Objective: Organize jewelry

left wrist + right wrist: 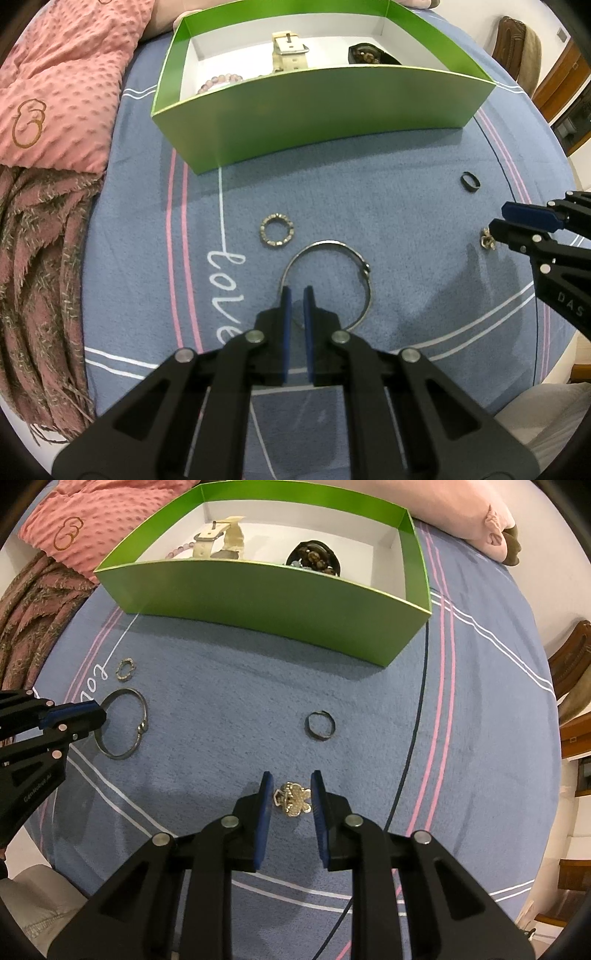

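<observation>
A silver bangle [364,275] [142,720] lies on the blue bedsheet [369,192]. My left gripper [297,291] [99,716] points steeply down and is shut on the bangle's near rim. A gold flower-shaped ornament [293,799] [487,238] sits between the blue pads of my right gripper [291,775] [496,221], which press on its two sides. A crystal-set ring [277,232] [125,669] and a dark ring [470,181] [320,725] lie loose on the sheet. Beyond them stands the green box [325,114] [258,594], open at the top.
The box holds a cream watch strap [290,51], a pink bead bracelet [221,81] and a dark bead bracelet [373,55]. A pink dotted blanket [55,74] and a fringed scarf [37,277] lie along the left. A pink pillow [480,520] sits behind the box.
</observation>
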